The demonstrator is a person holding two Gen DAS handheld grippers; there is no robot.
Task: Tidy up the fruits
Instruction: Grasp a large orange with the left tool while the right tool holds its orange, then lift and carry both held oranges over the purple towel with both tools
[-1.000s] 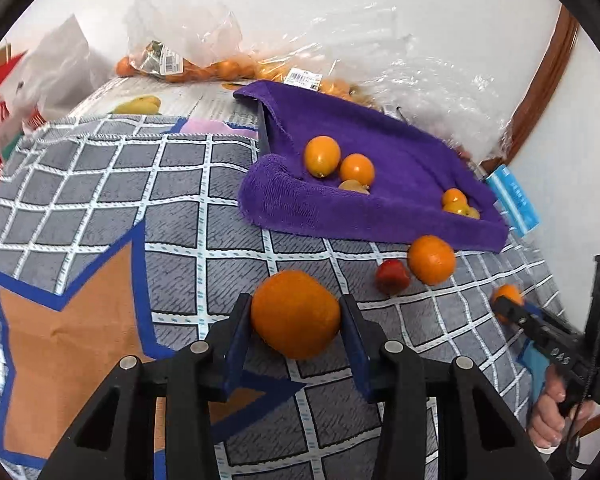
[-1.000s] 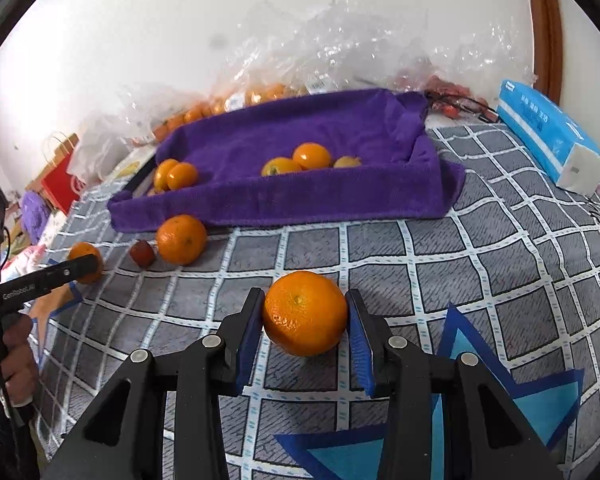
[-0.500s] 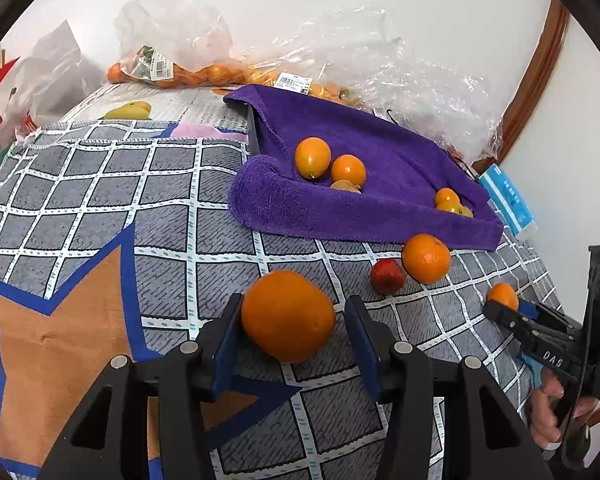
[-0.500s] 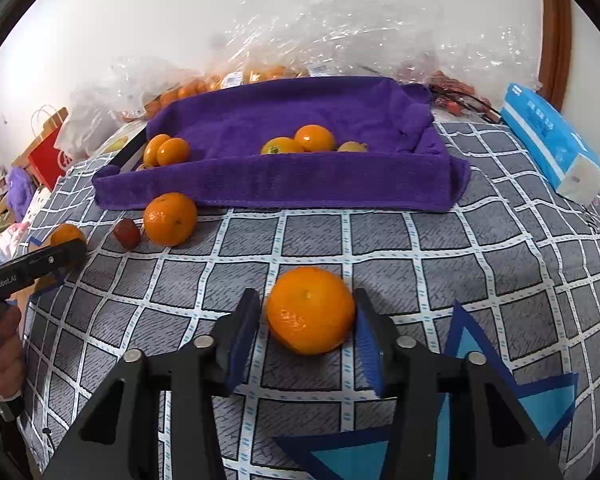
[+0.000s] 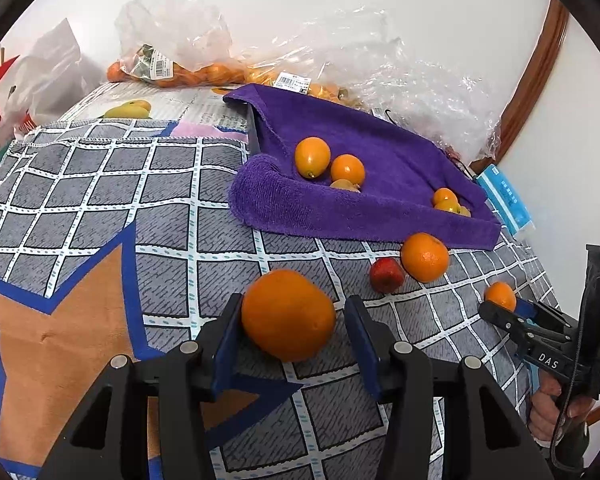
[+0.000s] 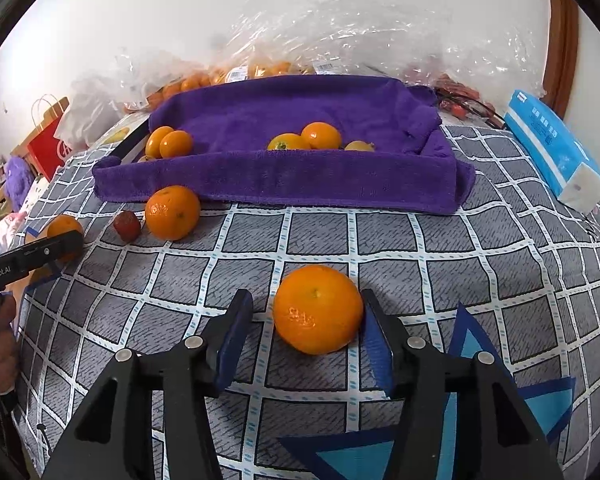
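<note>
An orange (image 5: 288,314) is bracketed by the spread jaws of the left gripper (image 5: 290,338) on the checked grey cloth (image 5: 100,184), the left pad touching it and a gap showing at the right pad, so it is released. A second orange (image 6: 318,314) sits on the cloth between the parted jaws of the right gripper (image 6: 306,336), close against the right pad. Behind them, 1 more orange (image 6: 172,212) and a small red fruit (image 6: 127,225) are seen just before the purple towel (image 6: 284,184), in which smaller fruits (image 6: 320,135) are held.

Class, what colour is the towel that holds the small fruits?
Purple: the towel shows best in the right wrist view.
</note>
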